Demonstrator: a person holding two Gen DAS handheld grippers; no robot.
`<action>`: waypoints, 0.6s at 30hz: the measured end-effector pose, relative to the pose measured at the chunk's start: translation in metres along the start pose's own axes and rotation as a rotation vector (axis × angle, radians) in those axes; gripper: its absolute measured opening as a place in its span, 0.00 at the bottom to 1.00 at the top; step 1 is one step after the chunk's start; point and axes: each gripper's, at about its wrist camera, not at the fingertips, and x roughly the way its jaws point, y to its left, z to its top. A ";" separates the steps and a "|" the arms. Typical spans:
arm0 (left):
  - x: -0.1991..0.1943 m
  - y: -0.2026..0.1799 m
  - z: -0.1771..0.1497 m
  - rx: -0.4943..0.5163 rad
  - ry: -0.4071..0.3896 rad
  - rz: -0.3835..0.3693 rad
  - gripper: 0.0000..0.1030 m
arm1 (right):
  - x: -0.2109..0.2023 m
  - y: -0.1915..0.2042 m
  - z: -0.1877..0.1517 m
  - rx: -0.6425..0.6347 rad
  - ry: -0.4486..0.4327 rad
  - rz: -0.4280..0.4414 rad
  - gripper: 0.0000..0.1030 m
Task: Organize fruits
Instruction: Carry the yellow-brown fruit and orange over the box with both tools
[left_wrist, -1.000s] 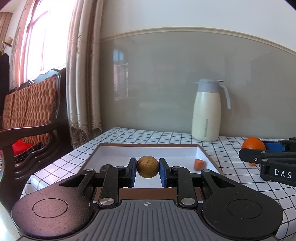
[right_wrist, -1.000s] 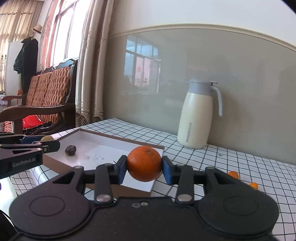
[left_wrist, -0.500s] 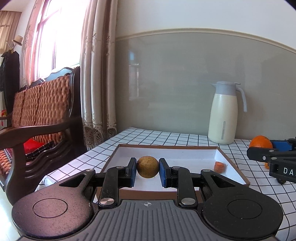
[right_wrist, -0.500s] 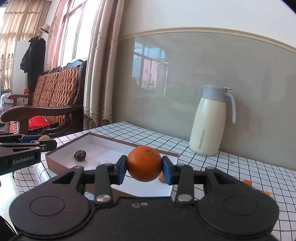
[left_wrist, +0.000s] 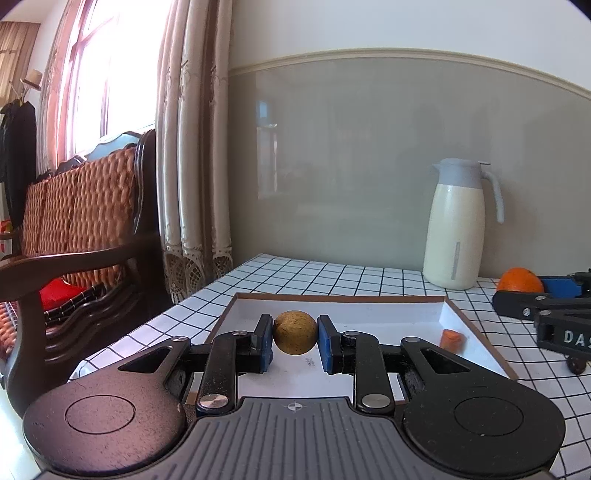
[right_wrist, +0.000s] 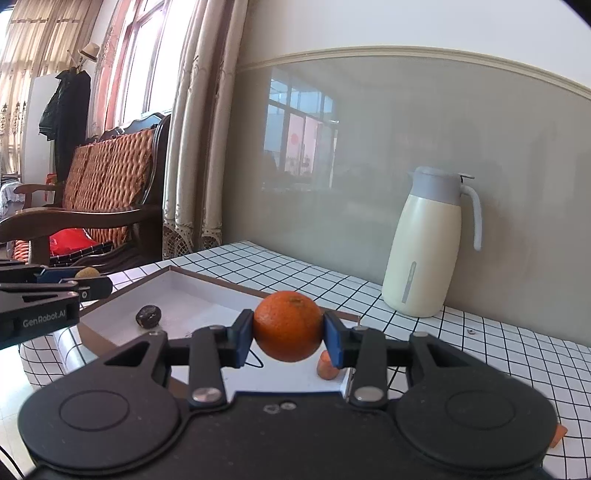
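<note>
Both views were fisheye, each looking forward along its gripper's own fingers, low over the checkered table (left_wrist: 332, 273) and toward the grey wall. The left wrist camera sat close behind the near edge of the shallow white tray (left_wrist: 369, 308), facing it nearly square on. The right wrist camera sat at the tray's (right_wrist: 207, 291) right near corner, angled leftward across it. They shared the tray, the cream thermos (left_wrist: 454, 229) (right_wrist: 424, 243), the curtain and the wooden bench, and each caught the other gripper at its frame edge.
</note>
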 end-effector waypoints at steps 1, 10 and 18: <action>0.003 0.001 0.000 0.000 0.004 0.002 0.25 | 0.002 -0.001 0.001 0.001 0.001 -0.001 0.31; 0.028 0.007 0.004 -0.014 0.020 0.007 0.25 | 0.027 -0.012 0.009 0.013 0.014 -0.008 0.31; 0.057 0.009 0.012 -0.017 0.038 0.011 0.25 | 0.055 -0.025 0.013 0.047 0.049 -0.009 0.31</action>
